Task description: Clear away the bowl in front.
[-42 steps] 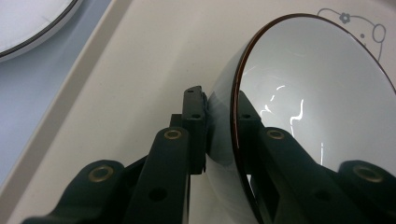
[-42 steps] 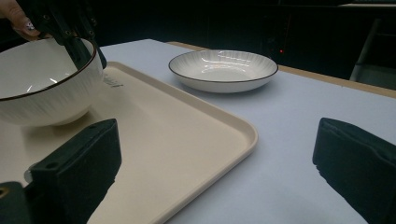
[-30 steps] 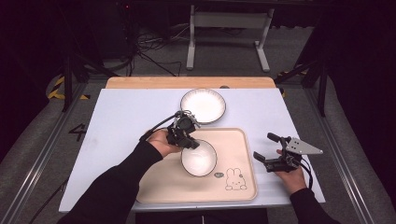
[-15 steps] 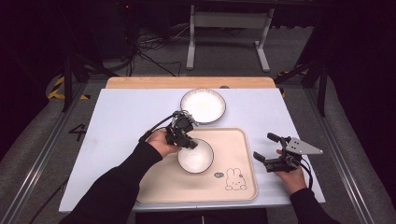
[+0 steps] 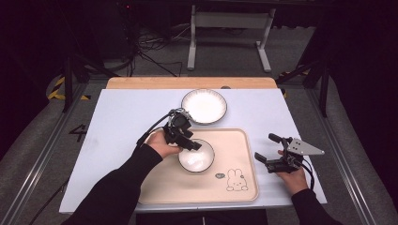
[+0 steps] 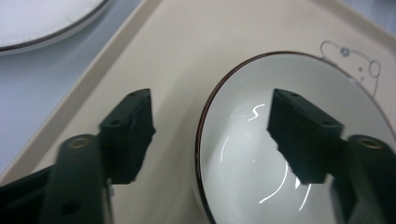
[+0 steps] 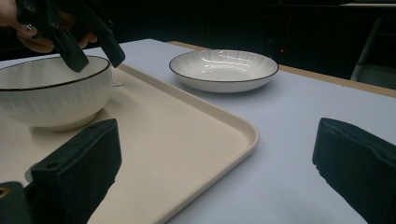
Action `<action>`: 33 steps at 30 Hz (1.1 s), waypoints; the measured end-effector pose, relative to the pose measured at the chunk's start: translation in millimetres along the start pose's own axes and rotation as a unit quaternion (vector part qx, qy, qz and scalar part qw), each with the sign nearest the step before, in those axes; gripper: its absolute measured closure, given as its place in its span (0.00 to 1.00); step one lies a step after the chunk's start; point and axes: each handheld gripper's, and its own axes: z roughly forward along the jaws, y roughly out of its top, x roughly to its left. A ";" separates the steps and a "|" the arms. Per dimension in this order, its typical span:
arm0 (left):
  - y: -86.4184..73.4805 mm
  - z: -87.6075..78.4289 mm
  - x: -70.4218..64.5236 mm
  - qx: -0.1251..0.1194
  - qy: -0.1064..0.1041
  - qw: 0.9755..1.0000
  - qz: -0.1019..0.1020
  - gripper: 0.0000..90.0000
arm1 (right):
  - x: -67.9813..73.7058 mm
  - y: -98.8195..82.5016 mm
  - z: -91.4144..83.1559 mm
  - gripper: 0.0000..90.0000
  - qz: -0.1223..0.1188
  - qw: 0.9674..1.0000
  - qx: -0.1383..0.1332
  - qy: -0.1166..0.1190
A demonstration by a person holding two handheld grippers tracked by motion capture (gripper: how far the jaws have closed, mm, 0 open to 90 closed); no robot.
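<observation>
White tabletop point(image 5: 117, 122) carries a cream tray point(image 5: 234, 140) with a line-drawn rabbit point(image 5: 237, 180) and, just beyond the tray's far edge, a ribbed white plate point(image 5: 204, 106) with a dark rim. On the tray stands a white bowl point(image 5: 196, 158), dark-rimmed and glossy inside; the left gripper point(image 6: 210, 123) is spread open astride its rim, one jaw outside and one inside. The right gripper point(image 5: 272, 152), also open and empty, rests on the table beside the tray's right edge; no legible writing.

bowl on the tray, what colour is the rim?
Dark brown line around the rim of the white bowl; it shows best in the left gripper view.
</observation>
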 end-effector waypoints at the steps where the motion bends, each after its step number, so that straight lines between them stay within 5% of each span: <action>1: -1.1 -2.3 -0.6 -0.008 -0.002 1.000 -0.001 0.26 | 0.0 0.0 0.0 0.02 0.000 1.000 0.000 0.000; 4: -5.1 -10.4 -2.5 -0.035 -0.013 0.999 0.004 0.13 | -0.4 0.0 0.0 0.02 0.002 1.000 0.000 0.000; 10: -12.5 -23.4 -6.1 -0.068 -0.010 0.998 0.008 0.05 | -1.3 0.2 0.6 0.02 0.003 1.000 0.001 0.003; 20: -41.3 -50.0 -8.3 -0.146 -0.008 0.989 0.006 0.03 | -2.3 0.2 0.2 0.02 0.009 1.000 0.001 0.006; 25: -62.6 -65.8 -7.7 -0.190 0.000 0.982 0.009 0.02 | -2.4 0.1 0.3 0.02 0.010 1.000 0.001 0.005; 33: -94.8 -82.4 -8.6 -0.242 0.040 0.969 0.006 0.02 | -2.9 0.2 0.6 0.02 0.011 1.000 0.001 0.004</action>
